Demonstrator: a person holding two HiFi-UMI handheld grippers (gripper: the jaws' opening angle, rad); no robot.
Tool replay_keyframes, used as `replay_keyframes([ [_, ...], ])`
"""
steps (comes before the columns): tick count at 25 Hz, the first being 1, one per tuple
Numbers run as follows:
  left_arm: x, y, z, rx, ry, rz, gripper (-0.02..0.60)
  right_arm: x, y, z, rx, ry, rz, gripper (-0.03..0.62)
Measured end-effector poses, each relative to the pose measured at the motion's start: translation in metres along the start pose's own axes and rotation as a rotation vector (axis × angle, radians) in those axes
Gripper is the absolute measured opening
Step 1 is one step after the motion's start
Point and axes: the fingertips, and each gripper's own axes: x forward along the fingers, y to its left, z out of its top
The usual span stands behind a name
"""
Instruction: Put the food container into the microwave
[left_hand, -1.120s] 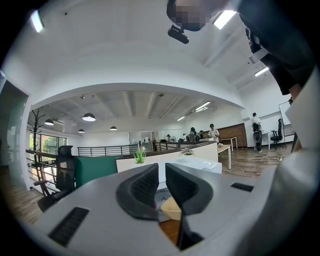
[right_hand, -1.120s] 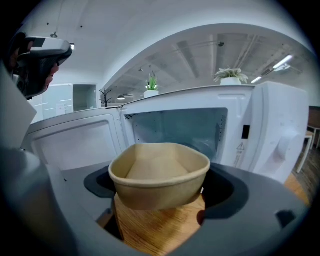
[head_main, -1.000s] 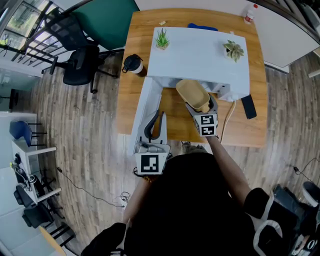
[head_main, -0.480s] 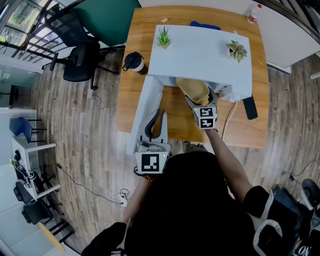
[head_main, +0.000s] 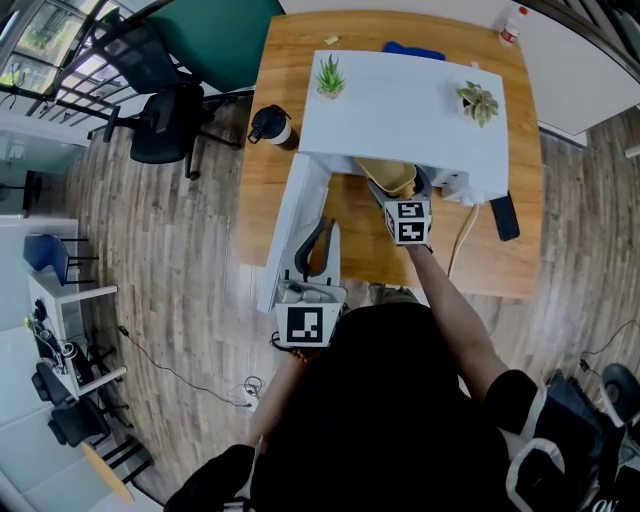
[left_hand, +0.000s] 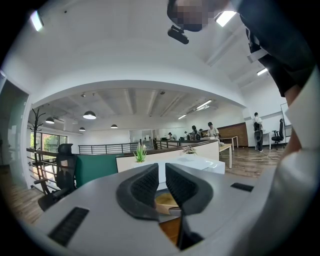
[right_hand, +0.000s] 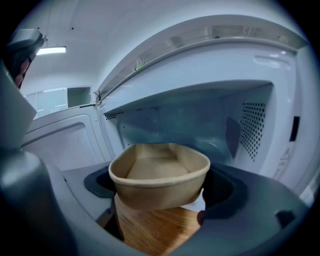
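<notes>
One knock against the sill of the microwave could have tipped the food container clamped in the right gripper; the left gripper sat clenched, empty.

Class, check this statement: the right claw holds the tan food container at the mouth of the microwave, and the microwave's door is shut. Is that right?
One detail is wrong: the door is open, swung aside to the left. The right gripper view shows it, with the right claw holding the tan food container at the mouth of the microwave.
</notes>
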Motion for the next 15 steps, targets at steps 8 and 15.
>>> replay_keyframes([
  [8, 0.0, 0.0, -0.002, -0.002, 0.004, 0.004, 0.057, 0.021, -0.007, 0.006, -0.001, 0.007, -0.001, 0.512],
  [15, 0.0, 0.0, -0.002, -0.001, 0.013, 0.009, 0.057, 0.037, -0.017, 0.003, 0.005, 0.026, -0.006, 0.512],
])
